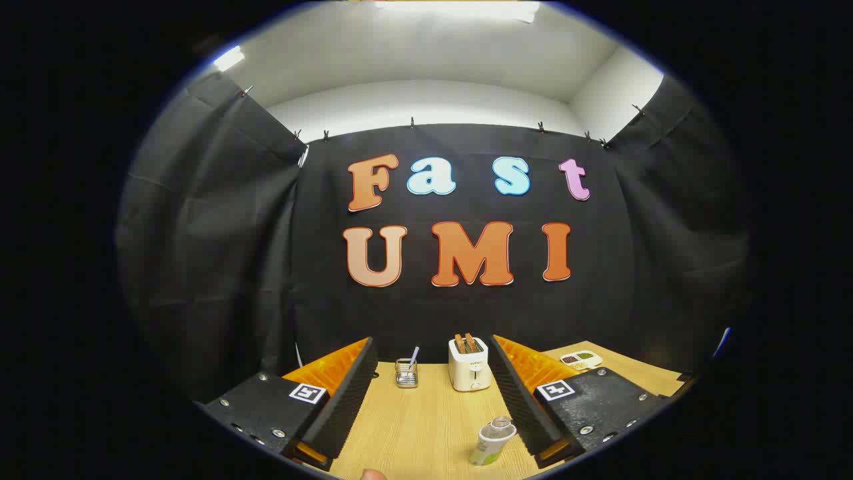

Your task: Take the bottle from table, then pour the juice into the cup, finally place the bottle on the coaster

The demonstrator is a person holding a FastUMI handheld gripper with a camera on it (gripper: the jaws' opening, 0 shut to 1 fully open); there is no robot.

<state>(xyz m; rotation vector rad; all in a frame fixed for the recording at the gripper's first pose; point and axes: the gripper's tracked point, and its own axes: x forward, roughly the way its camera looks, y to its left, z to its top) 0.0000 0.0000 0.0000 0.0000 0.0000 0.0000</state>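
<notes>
Two tongs fingers apart, bottle between

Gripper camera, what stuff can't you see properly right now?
- Bottle: stands between the open gripper fingers near the right one; whether juice is inside is too small to tell.
- Wire holder beyond the fingers: its contents are too small.
- Dish: partly hidden behind the right finger; its food is unclear.
- Table: its near part is cut off below.
</notes>
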